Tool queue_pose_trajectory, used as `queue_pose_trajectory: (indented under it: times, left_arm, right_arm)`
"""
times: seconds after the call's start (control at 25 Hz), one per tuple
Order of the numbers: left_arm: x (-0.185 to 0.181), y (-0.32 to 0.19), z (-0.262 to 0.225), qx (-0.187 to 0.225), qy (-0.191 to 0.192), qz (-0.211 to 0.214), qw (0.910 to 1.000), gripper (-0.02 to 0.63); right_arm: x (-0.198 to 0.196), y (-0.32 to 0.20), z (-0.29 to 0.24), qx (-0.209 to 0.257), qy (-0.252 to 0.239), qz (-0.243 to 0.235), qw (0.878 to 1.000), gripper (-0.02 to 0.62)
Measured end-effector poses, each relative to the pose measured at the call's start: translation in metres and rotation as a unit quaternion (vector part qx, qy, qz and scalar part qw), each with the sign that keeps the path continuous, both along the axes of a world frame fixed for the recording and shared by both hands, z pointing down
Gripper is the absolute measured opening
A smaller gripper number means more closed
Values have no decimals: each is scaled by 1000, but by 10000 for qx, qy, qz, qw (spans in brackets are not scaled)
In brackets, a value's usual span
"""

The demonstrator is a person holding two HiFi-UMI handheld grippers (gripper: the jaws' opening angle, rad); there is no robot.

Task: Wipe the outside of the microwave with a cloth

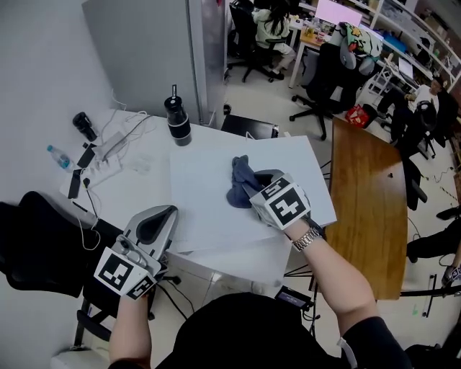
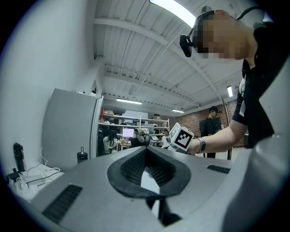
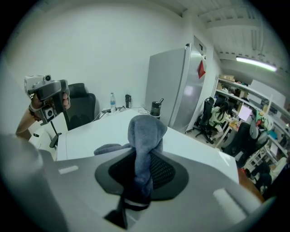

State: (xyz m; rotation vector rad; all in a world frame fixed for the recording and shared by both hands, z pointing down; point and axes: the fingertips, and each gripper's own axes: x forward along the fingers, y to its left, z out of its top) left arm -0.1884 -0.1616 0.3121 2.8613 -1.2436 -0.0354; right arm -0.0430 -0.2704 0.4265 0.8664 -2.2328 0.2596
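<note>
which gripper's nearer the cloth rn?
Right. The right gripper is shut on the cloth atop the microwave; the left gripper sits apart at its near left edge.

No writing, number or brand can be read here.

The cubes on the left tongs (image 1: 162,216) and the right tongs (image 1: 248,189) bear only black-and-white square patterns, with no letters or digits. The red tag (image 3: 200,69) on the tall grey cabinet (image 3: 170,86) shows no legible print. The label on the water bottle (image 1: 59,157) on the desk (image 1: 144,180) is too small to read, and the lit monitor (image 1: 338,11) at the back gives only a pink glow.
</note>
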Motion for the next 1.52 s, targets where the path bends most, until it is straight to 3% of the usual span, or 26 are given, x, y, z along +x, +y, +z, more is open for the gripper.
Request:
queue_pose_trajectory:
  times: [0.64, 1.52]
  left_arm:
    - [95, 6, -5, -96, -281, -254, 9992, 3]
    - [196, -7, -5, -245, -700, -226, 9970, 5]
  right_arm:
    - [124, -24, -1, 130, -240, 205, 9994, 81]
    - [240, -47, -2, 402, -797, 580, 9943, 80]
